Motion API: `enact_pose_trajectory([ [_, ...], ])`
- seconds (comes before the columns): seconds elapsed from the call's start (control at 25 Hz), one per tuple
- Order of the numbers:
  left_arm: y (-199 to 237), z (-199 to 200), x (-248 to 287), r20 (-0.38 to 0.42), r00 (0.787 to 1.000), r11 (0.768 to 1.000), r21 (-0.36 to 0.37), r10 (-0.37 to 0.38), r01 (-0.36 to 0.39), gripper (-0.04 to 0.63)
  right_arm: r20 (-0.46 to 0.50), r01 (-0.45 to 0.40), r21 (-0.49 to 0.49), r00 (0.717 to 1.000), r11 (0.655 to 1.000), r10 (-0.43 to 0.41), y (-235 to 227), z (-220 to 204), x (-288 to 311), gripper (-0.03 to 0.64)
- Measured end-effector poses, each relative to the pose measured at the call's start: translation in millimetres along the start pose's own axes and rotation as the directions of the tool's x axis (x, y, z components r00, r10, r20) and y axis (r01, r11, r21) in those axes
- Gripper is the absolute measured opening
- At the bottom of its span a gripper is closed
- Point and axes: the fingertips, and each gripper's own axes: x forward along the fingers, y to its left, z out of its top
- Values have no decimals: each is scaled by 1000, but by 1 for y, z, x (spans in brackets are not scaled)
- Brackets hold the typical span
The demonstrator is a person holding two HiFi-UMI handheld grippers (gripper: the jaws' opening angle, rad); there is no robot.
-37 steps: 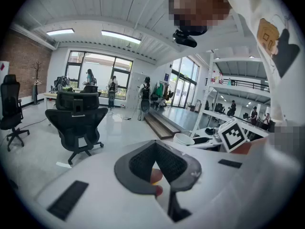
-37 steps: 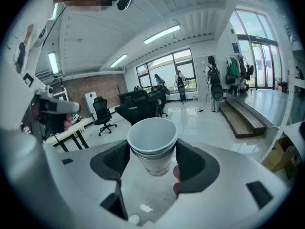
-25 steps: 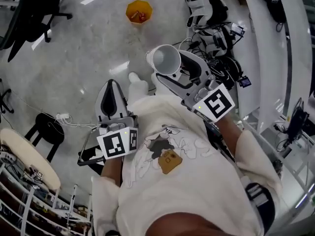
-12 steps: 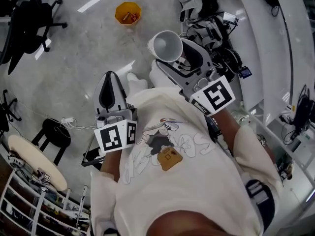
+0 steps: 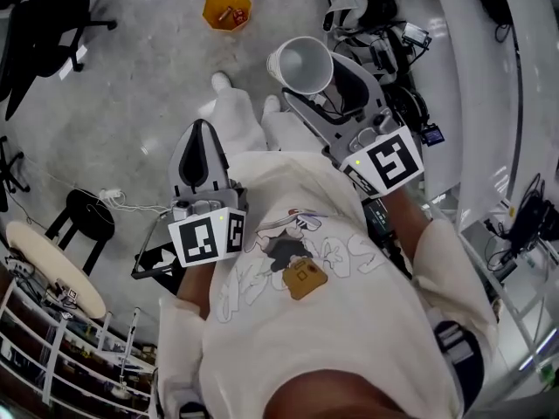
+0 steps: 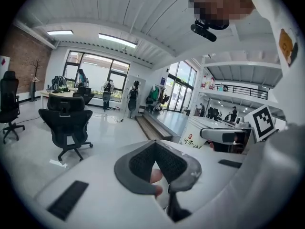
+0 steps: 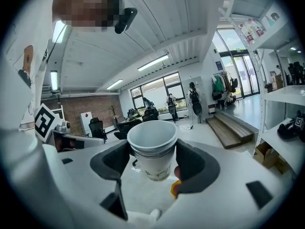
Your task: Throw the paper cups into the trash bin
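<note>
My right gripper (image 5: 307, 75) is shut on a stack of white paper cups (image 5: 302, 64), held upright with the mouth up above the floor. In the right gripper view the paper cups (image 7: 153, 148) sit squeezed between the two dark pads (image 7: 116, 162). My left gripper (image 5: 199, 160) is shut with nothing in it; in the left gripper view its pads (image 6: 143, 162) meet over the floor. An orange trash bin (image 5: 227, 10) with small items inside stands on the floor ahead, at the top of the head view. Part of the orange bin (image 7: 176, 188) peeks below the right pad.
The person's white shoes (image 5: 234, 105) stand on the grey floor. Black office chairs (image 5: 48, 16) are at the upper left, a black stool (image 5: 86, 217) at the left. A heap of headsets and cables (image 5: 376, 24) lies at the upper right beside a white shelf unit (image 5: 489, 103).
The person has stepped forward; the orange bin has drawn nearer to the grippers in the head view. The cups stay clamped in the right gripper, and the left gripper stays shut.
</note>
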Motion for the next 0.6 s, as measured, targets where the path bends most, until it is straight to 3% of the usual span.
enact_pose_trajectory([
  [0.28, 43, 25, 69, 9, 1000, 1000, 7, -10, 10, 3, -32, -7, -16, 999, 1000, 6, -28, 7, 79, 310],
  [0.44, 81, 65, 116, 76, 997, 997, 73, -22, 17, 3, -60, -27, -40, 998, 999, 25, -37, 26, 146, 308],
  [0.6, 125, 106, 160, 55, 997, 996, 82, -48, 44, 3, -65, -45, -58, 997, 997, 41, -39, 56, 216, 308],
])
